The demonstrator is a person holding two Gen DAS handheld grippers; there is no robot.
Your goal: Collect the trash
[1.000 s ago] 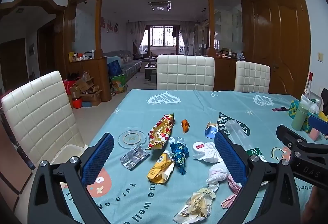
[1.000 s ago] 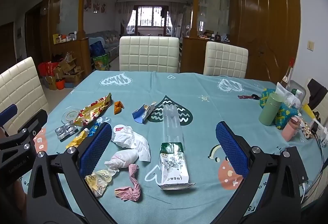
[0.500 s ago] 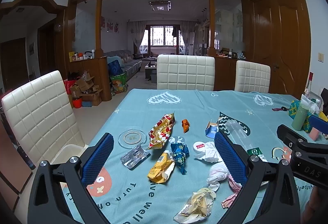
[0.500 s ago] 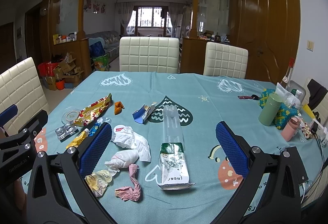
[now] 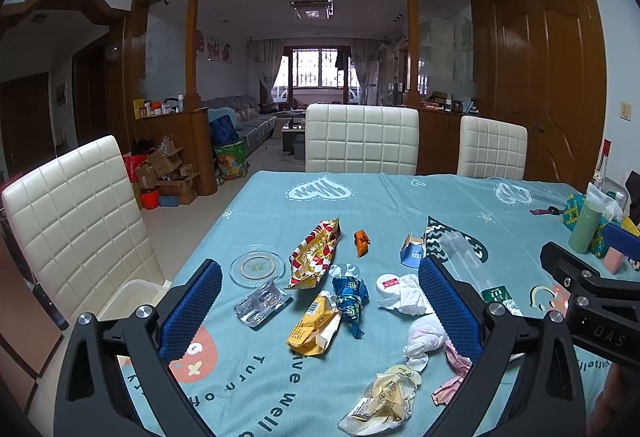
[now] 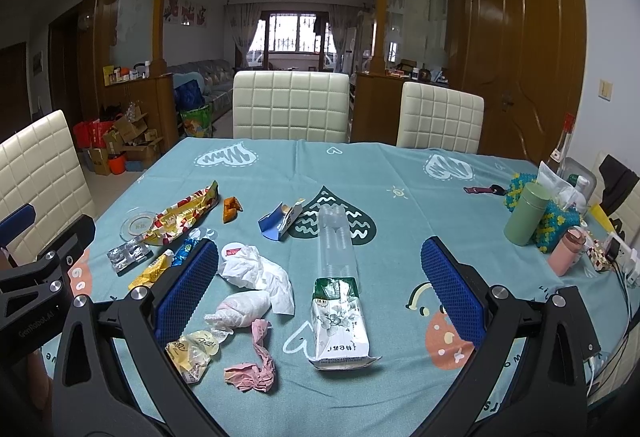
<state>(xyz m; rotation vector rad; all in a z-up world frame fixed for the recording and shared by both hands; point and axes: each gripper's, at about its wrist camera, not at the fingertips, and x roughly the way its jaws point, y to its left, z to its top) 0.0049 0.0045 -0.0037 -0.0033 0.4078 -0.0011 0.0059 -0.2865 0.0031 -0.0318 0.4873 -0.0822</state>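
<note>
Trash lies scattered on the teal tablecloth (image 5: 280,197). My left gripper (image 5: 320,311) is open and empty, held above a yellow wrapper (image 5: 314,325), a blue wrapper (image 5: 350,297) and a foil blister pack (image 5: 262,303). A red-and-yellow snack bag (image 5: 316,253) and an orange scrap (image 5: 361,240) lie beyond. My right gripper (image 6: 324,295) is open and empty above a green-and-white carton (image 6: 340,321), white crumpled tissue (image 6: 256,271), a pink wrapper (image 6: 256,365) and a clear cup stack (image 6: 336,241). A blue carton (image 6: 278,221) lies farther back.
A glass ashtray (image 5: 257,267) sits at the table's left edge. A green tumbler (image 6: 526,213), pink cup (image 6: 568,251), tissue pack and bottle crowd the right side. White padded chairs (image 6: 290,105) stand behind and at the left (image 5: 76,221).
</note>
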